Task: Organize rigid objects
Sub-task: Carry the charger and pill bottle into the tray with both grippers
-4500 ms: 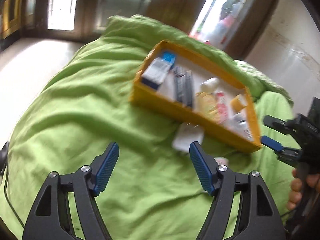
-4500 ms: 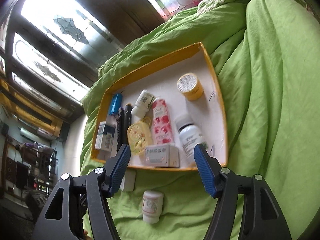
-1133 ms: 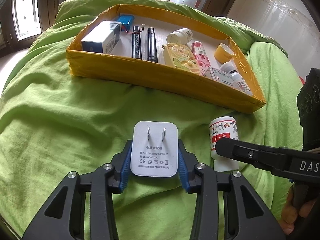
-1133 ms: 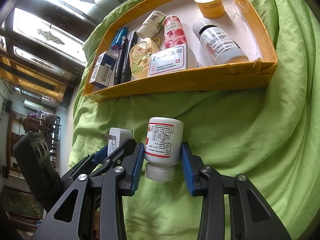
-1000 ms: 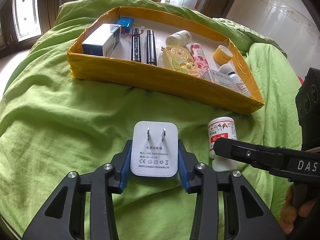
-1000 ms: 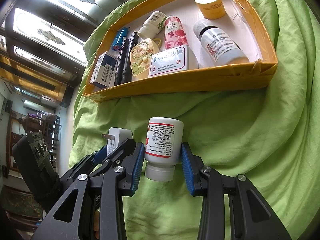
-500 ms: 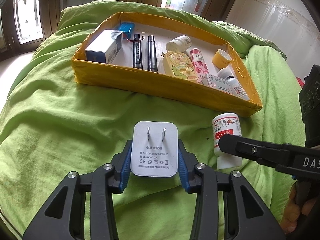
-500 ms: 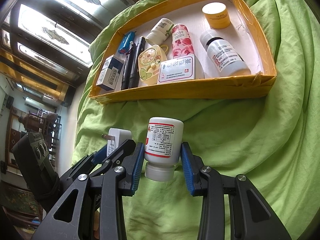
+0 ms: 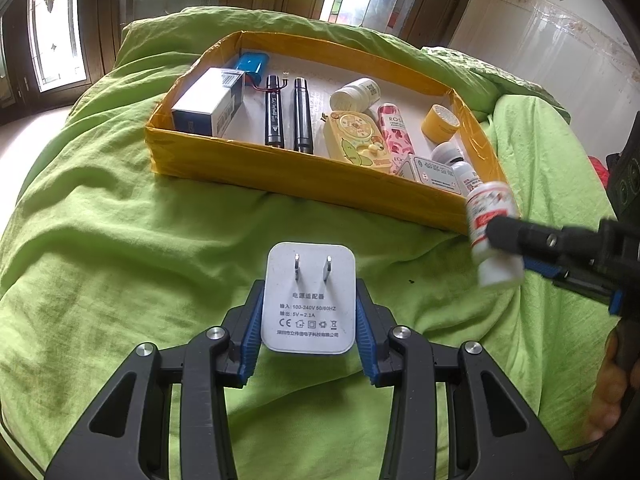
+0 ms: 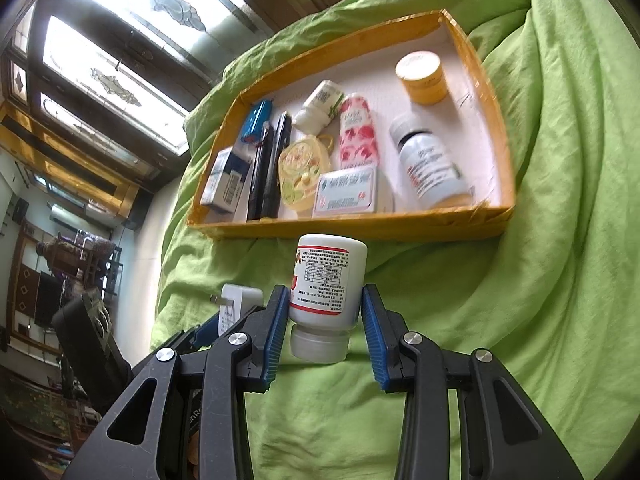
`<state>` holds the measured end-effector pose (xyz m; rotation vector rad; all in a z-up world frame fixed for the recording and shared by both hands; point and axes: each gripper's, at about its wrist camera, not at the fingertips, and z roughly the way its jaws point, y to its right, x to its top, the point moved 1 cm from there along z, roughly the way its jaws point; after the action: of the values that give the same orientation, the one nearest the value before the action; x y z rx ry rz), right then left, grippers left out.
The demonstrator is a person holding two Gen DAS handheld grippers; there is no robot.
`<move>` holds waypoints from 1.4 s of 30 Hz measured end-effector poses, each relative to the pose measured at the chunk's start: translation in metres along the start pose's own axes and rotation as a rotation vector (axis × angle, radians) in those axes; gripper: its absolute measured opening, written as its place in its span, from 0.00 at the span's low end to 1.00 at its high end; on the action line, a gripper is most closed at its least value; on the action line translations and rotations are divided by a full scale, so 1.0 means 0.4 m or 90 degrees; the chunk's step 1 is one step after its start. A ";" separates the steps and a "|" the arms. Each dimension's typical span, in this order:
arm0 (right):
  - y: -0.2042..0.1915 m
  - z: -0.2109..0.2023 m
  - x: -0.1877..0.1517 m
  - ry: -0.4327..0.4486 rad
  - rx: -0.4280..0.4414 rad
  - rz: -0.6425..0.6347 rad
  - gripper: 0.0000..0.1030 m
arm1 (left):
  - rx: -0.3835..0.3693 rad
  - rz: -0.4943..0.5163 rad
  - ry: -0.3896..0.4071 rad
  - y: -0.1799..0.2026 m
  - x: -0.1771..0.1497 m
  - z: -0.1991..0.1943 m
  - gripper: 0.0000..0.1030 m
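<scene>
The left gripper (image 9: 308, 316) clamps a white power adapter (image 9: 308, 300), prongs up, above the green bedspread (image 9: 120, 260). The right gripper (image 10: 325, 336) pinches a white pill bottle (image 10: 326, 292), cap toward the camera, and in the left view it sits at three o'clock, near the yellow tray (image 9: 280, 176) and its right corner. The tray lies at twelve o'clock, already crowded with two black pens (image 9: 288, 114), a boxed item (image 9: 208, 104) and other bottles. The bottle seems to be gripped low on its smooth body, though blur makes this uncertain; it could slip or twist. Either load could clip the tray's near wall or knock items already inside.
</scene>
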<state>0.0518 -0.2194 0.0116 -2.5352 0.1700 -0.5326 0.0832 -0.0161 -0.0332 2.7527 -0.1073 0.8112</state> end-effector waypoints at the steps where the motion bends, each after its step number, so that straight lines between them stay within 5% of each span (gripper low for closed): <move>1: 0.004 -0.009 0.008 0.009 -0.003 0.002 0.32 | -0.001 0.001 0.000 0.000 0.000 0.000 0.37; 14: 0.090 -0.115 0.116 0.113 -0.038 0.066 0.32 | -0.003 0.015 0.010 0.020 0.027 -0.015 0.37; 26: 0.033 -0.099 0.222 0.128 -0.010 0.059 0.28 | -0.005 0.041 0.040 0.055 0.206 -0.022 0.37; 42: 0.066 0.004 0.227 -0.050 -0.101 -0.008 0.31 | -0.024 0.030 0.034 0.051 0.268 0.012 0.37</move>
<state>0.1353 -0.2615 0.0270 -2.7078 0.1748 -0.4388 0.1729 -0.0363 0.0258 2.7007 -0.1754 0.8858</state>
